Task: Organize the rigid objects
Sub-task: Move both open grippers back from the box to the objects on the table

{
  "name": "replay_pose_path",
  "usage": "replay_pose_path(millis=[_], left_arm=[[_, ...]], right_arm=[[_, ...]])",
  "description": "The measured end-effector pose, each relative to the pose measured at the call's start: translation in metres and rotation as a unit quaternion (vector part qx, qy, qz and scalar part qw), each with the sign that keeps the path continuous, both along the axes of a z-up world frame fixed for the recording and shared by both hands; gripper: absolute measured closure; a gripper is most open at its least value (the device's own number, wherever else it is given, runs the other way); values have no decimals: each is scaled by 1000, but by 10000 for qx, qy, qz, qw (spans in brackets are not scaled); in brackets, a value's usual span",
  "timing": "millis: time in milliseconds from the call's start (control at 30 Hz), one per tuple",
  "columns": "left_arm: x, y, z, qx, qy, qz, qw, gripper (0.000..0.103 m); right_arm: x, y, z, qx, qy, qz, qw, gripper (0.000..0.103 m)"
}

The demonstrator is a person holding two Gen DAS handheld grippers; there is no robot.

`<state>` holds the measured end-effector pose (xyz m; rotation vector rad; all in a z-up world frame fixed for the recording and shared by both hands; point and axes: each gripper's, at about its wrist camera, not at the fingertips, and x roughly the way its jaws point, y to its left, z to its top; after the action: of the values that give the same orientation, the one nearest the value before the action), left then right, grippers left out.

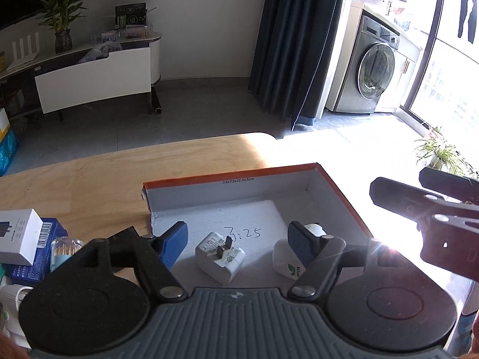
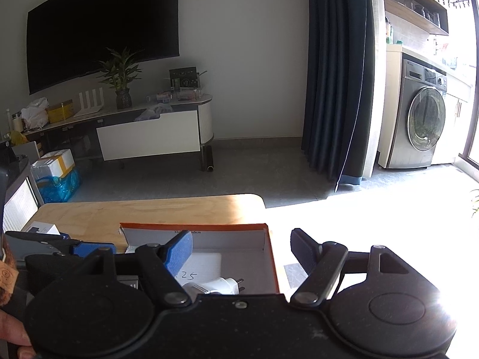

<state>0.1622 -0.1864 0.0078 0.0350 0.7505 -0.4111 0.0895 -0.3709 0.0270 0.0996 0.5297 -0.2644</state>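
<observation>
Left gripper [image 1: 238, 243] is seen with its jaws apart above the orange-rimmed box [image 1: 341, 197], nothing held between the pads. White charger [image 1: 220, 258] lies loose on the box floor under the gap, prongs up. Right gripper [image 2: 241, 251] is likewise spread and empty. Charger is judged light, stiff and smooth-sided; its flat sides should be taken, not the prongs.

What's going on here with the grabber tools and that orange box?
A person is tidying small hard things from a wooden table into an orange-edged box, holding a two-finger grabber in each hand. The left gripper hangs open over the box; a white charger lies on the box floor between its fingers, untouched. A white container sits beside it. The right gripper is open and empty. More boxes wait on the table.
</observation>
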Motion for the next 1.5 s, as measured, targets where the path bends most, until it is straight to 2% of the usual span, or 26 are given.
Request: replay_pose_path(millis=[67,233,533,833,1500], left_arm=[[-4,5,3,32,-1,88,10000,17],[-12,14,8,239,-34,245,9994,9],[-24,30,17,270,-148,489,9983,1],[-35,51,17,291,-241,705,9968,0],[-49,108,15,297,-155,1322,9907,0]], right_arm=[[-1,3,0,41,8,-17,10000,16],[-4,13,-3,61,77,18,10000,14],[-8,28,0,60,84,96,9999,11],[-11,49,-3,89,140,276,9995,11],[3,101,-5,60,261,898,9956,11]])
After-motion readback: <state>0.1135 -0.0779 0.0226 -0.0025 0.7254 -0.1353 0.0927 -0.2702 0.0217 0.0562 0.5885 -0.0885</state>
